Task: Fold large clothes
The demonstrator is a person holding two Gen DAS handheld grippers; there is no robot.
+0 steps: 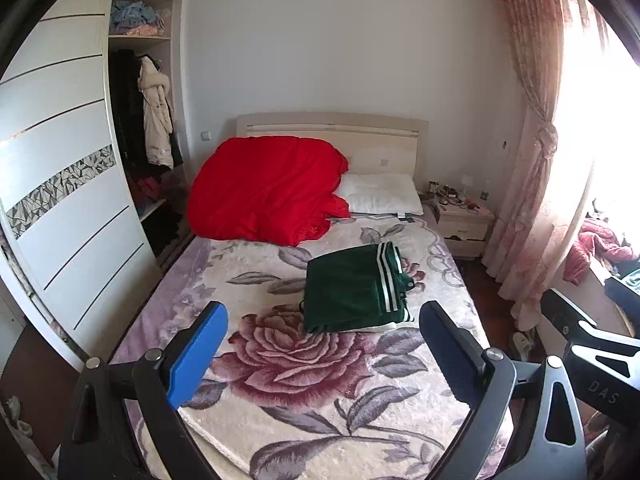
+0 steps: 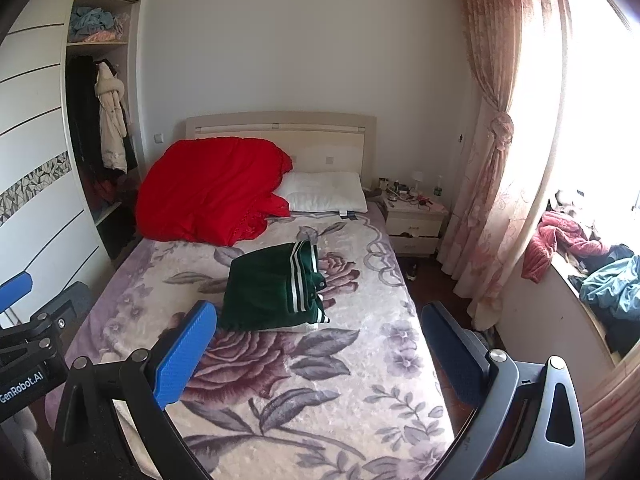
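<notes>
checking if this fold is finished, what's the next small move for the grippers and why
Probably just keep both clear. The green garment already lies as a compact folded bundle on the floral bedspread, and the left gripper and right gripper are both open, empty and apart from it, so I see nothing left to tuck.

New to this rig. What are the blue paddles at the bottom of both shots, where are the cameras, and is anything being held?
No robot arm here: a person carries a two-finger gripper in each hand, each with a fisheye camera looking along its fingers. The blue paddles are the finger pads. One picture looks past the left gripper, the other past the right gripper. Both are open and hold nothing. On the floral blanket lies a folded green garment with white stripes, apart from both grippers. Behind it are a red quilt and a white pillow.
</notes>
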